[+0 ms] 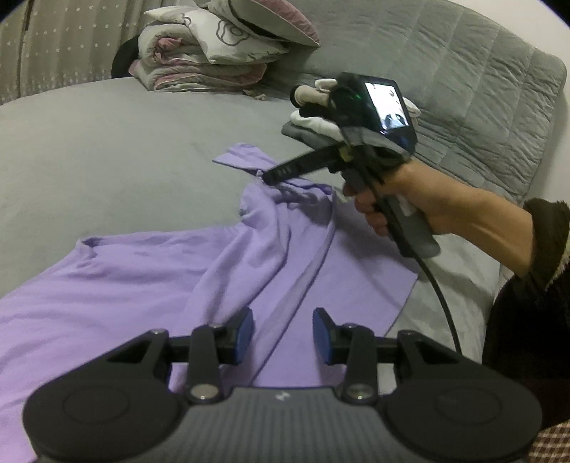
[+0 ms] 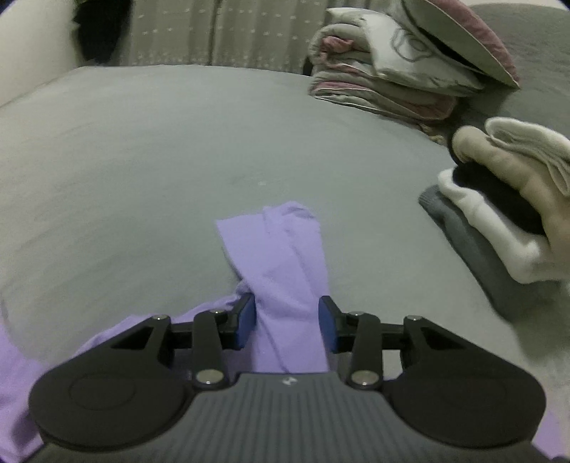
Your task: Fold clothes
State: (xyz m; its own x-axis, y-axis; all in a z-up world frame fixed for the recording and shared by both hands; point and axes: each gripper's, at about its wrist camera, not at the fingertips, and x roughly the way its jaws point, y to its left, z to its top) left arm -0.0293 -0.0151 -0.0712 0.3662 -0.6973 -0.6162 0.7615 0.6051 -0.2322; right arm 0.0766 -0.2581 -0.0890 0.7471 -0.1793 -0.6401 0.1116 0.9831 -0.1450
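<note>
Lavender cloth fills the near ground in both wrist views: a purple long-sleeved shirt [image 1: 135,270] lies spread on the grey bed cover [image 1: 107,149], its body reaching from about 7 o'clock toward the middle of the left wrist view. The left gripper [image 1: 282,333] hangs over the shirt's lower part at 6 o'clock, its blue pads apart with only flat cloth showing in the gap between them; nothing is pinched. Farther out, toward 1 o'clock, a bare hand [image 1: 388,203] holds the right gripper [image 2: 287,326], whose black fingers point at the bunched sleeve. In the right wrist view that sleeve [image 2: 285,249] runs up between the spread pads; the pads stand beside the fabric, and whether they press on it I cannot tell. At 3 o'clock in that view sits a small pile of folded clothes [image 2: 498,213], grey, white, dark and beige. At the far side, near 1 o'clock, folded quilts and pillows [image 2: 392,71] are stacked, with a patterned curtain [image 2: 213,32] behind them
</note>
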